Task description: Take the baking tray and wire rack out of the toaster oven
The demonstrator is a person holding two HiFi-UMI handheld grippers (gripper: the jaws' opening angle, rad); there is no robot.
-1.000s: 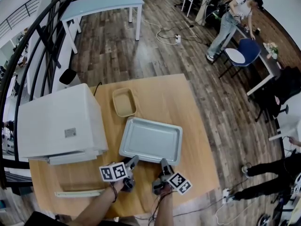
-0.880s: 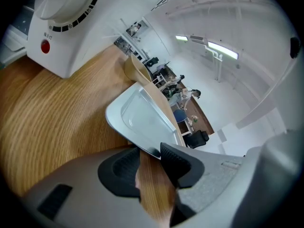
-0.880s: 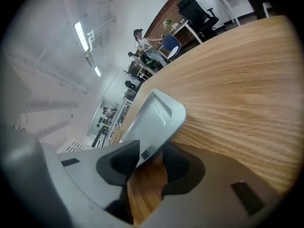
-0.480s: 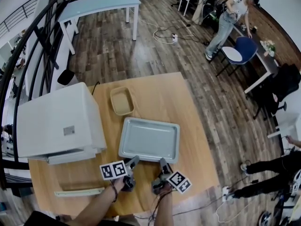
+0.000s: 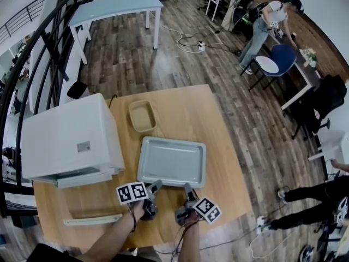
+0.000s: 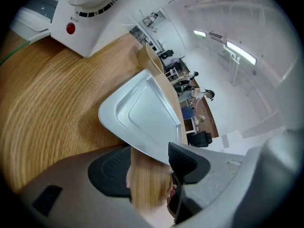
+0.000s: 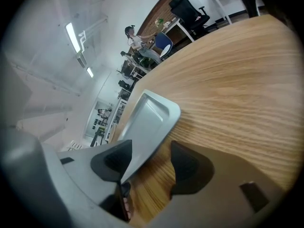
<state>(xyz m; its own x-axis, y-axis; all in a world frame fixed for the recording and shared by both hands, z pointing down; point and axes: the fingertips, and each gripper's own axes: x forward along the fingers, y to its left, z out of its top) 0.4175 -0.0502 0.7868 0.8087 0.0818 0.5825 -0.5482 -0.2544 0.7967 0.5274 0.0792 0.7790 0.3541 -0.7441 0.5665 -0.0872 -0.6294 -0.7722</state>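
— What do your hand-held grippers grip?
— Nothing. Your left hand-held gripper [image 5: 154,185] and right hand-held gripper [image 5: 187,189] are opening, the baking tray [image 5: 172,161] rim loose between their jaws. It lies on the table [image 5: 218,124].

Counts, head view:
- Oven [image 5: 71,141]: 1.
- Tray [image 5: 172,161]: 1.
- Tan dish [image 5: 142,116]: 1.
- White strip [image 5: 92,219]: 1.
- Tables: 2, namely the wooden table [image 5: 221,146] and the blue table [image 5: 117,4].
- Blue chair [image 5: 279,59]: 1.
- Grippers: 2, the left gripper [image 5: 155,186] and the right gripper [image 5: 188,189]. Jaws opening, tray rim between each pair.
- Standing person [image 5: 262,29]: 1.
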